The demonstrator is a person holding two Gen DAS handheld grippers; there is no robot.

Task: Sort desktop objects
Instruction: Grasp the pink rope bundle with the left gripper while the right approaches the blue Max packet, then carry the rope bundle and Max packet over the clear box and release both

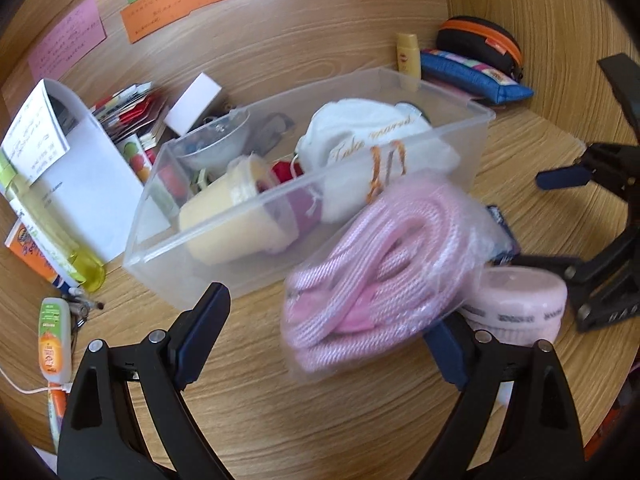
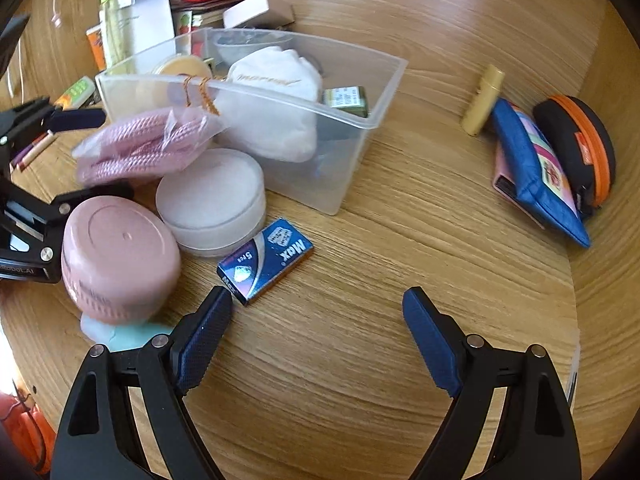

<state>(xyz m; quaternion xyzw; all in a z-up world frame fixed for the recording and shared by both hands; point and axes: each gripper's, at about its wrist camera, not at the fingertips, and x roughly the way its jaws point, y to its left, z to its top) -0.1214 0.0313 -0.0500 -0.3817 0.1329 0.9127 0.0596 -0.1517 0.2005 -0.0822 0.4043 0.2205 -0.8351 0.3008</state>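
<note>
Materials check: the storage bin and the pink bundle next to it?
Clear bin: looks like translucent, frosted plastic; the contents show hazily through its walls. Pink bundle: seemingly woven or braided cord, ribbed texture, sealed in thin clear crinkly plastic film that catches glare. Exact fibre can't be told.

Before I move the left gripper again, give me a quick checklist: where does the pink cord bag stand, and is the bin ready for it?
1. Left gripper wide open: ok.
2. Grip on the pink cord bag: not ok; the fingers spread wider than the bag.
3. Bag inside the clear bin: not ok; it sits outside the near wall.
4. Room in the bin: cannot tell; white cloth and yellow cup fill much of it.
5. Right gripper open and empty: ok.
6. Pink jar beside the bag, possible snag: cannot tell.
</note>
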